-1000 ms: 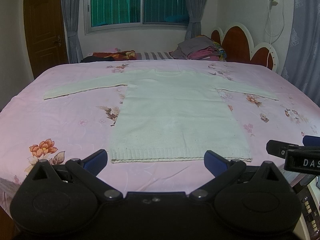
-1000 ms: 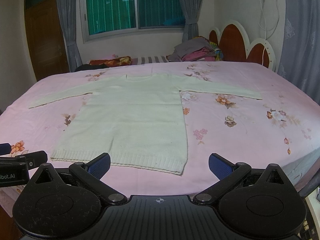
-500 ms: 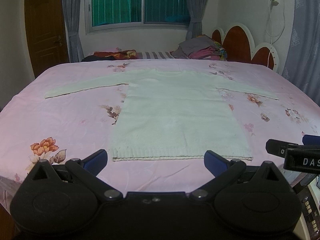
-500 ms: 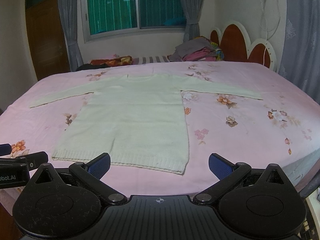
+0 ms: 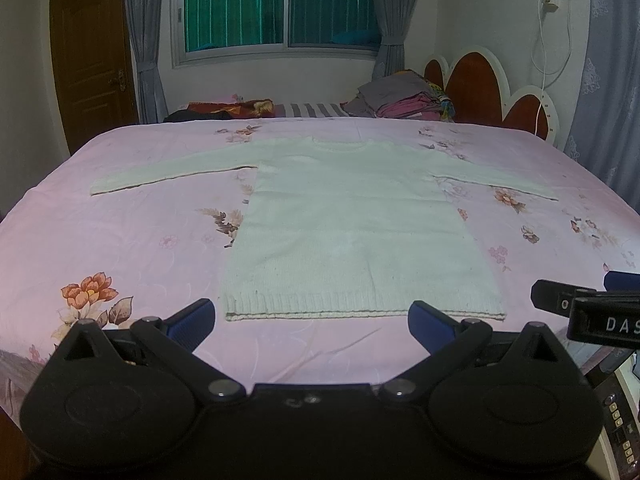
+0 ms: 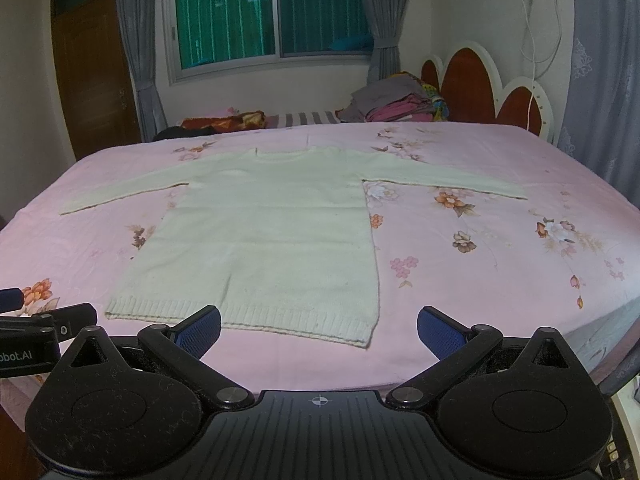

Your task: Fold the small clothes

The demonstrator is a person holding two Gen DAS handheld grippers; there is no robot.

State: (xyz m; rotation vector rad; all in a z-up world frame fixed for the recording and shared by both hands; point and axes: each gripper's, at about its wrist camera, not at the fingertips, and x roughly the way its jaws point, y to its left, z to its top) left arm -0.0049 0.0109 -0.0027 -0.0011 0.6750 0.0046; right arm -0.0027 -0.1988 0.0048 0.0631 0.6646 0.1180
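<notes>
Pale knit sweater (image 5: 352,224) lies flat on the pink bedsheet (image 5: 120,240), hem just beyond both wide-open, empty grippers (left gripper (image 5: 310,320), right gripper (image 6: 318,326)), neckline pointing away, seemingly unfolded.

sweater (image 5: 352,224) flat on bed (image 5: 120,240) | hem nearest | clothes pile (image 5: 400,98) behind, by headboard (image 5: 480,88)
</notes>
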